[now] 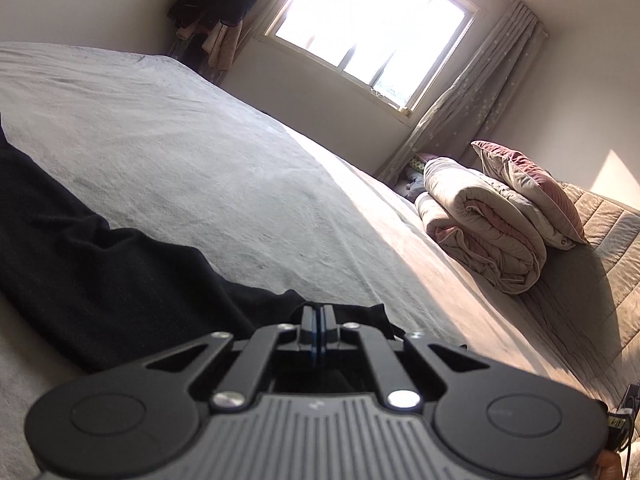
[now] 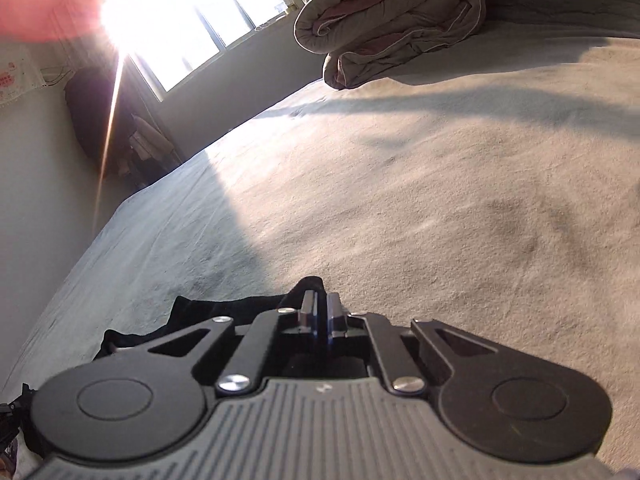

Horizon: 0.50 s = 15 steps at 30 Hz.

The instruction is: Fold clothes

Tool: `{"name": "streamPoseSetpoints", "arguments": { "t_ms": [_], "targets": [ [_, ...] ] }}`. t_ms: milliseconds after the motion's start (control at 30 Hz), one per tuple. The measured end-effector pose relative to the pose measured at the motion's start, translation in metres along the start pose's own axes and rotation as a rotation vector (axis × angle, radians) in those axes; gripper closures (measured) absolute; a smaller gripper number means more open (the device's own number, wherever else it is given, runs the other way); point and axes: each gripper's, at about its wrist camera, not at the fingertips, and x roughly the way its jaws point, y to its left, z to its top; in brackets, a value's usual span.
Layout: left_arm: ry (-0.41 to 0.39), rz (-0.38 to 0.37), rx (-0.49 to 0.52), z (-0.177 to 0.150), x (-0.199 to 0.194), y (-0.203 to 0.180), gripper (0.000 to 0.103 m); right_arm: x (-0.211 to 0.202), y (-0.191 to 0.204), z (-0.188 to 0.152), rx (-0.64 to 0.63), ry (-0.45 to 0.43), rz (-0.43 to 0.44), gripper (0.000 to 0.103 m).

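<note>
pinching one black garment (image 1: 120, 276) — two grippers, left gripper (image 1: 319, 312) and right gripper (image 2: 320, 300).

Garment (image 1: 100, 264): plain black, no pattern seen. Bed cover (image 1: 192, 152): pale grey in shade, warm beige where sunlit. Rolled quilt (image 1: 480, 232): beige outside, dusty pink inside, white piping. Pillow (image 1: 532, 184): grey-beige w/ mauve-pink. Curtain (image 1: 472, 100): grey-beige, small pale flower print. Headboard (image 1: 612, 248): tan, quilted squares. L gripper (image 1: 319, 322) & R gripper (image 2: 320, 312): black, blue seen betw. fingers; ribbed grey body.
</note>
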Motion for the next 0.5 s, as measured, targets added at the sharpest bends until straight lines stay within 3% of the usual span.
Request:
{"name": "streamPoseSetpoints", "arguments": {
  "t_ms": [67,167,267,400,467,500],
  "targets": [
    [-0.025,0.017,0.0,-0.002,-0.001,0.003,0.102,-0.003,-0.003,-0.003,0.006,-0.018,-0.005,0.098],
    [0.003,0.049,-0.025,-0.004,0.008,0.012,0.102,-0.006,-0.003,-0.004,0.01,-0.041,-0.007,0.098],
    [0.101,0.057,-0.039,-0.005,0.021,0.017,0.099,-0.004,0.001,-0.004,-0.011,-0.021,-0.024,0.098],
    [0.151,0.056,-0.051,-0.001,0.023,0.016,0.074,-0.005,0.015,0.0,-0.099,0.007,-0.054,0.086],
    [0.164,0.038,-0.038,0.005,0.021,0.013,0.07,-0.01,0.025,-0.003,-0.166,0.023,-0.052,0.082],
    [0.174,0.029,-0.034,0.007,0.022,0.013,0.066,-0.013,0.03,-0.007,-0.202,0.035,-0.047,0.071]
  ]
}}
